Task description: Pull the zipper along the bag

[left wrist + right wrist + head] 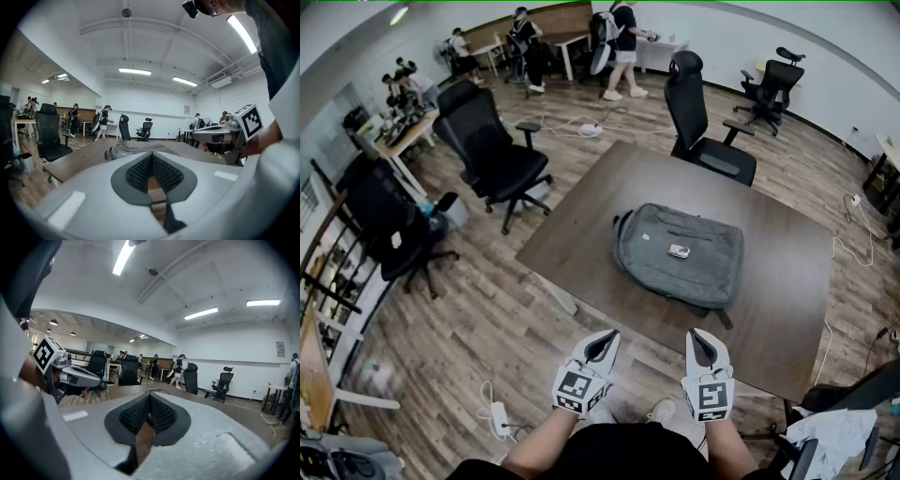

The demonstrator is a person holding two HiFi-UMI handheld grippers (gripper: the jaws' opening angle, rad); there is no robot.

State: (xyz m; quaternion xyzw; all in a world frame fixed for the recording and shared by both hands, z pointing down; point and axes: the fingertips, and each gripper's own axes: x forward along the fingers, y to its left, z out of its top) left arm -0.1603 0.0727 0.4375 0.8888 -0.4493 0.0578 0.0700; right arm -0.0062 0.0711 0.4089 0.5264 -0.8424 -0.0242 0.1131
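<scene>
Grey fabric bag (pixel 680 253): flat on brown wooden table (pixel 787 309), untouched. Left gripper (pixel 602 346) and right gripper (pixel 701 349): jaws together, empty, near table edge. Step: approach pending; next, locate zipper pull.

No word or number can be read anywhere here. The small patch (pixel 678 250) on top of the grey bag (pixel 712 267), out on the table (pixel 600 216), is too small to make out. The cubes on the left gripper (pixel 604 339) and the right gripper (pixel 700 339), nearest me, carry black-and-white square markers (pixel 577 386), which are patterns only, no letters. A small plaque (pixel 187 109) hangs on the far white wall, and its print is too small to read.
</scene>
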